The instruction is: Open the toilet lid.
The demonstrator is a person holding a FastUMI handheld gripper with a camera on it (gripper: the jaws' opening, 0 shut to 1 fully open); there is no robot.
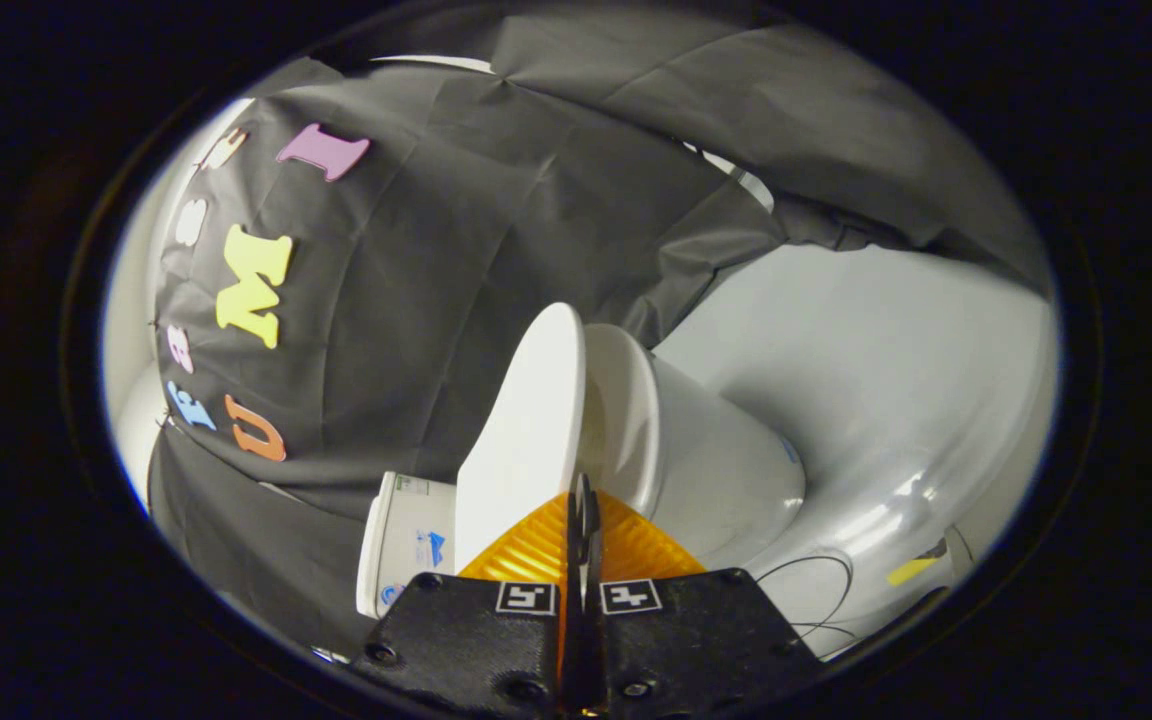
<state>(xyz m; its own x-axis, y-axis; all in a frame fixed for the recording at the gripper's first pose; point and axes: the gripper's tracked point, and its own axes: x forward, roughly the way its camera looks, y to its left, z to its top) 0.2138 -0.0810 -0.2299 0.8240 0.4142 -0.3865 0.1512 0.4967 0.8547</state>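
Gripper view: tool (582,500) pinched nearly closed, its tips at the lid's (528,420) edge, though a firm grip can't be confirmed. Just ahead, the lid stands raised off the toilet (726,450). Probably rigid, smooth, light plastic; best held at its free rim.

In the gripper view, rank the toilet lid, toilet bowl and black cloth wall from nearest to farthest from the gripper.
Gripper fingers are together.
1. Toilet lid: at the fingertips, its edge possibly pinched.
2. Toilet bowl: just past the lid, to one side.
3. Black cloth wall: behind both.

Dim booth, floor (896,500) glare, fisheye-warped edges.
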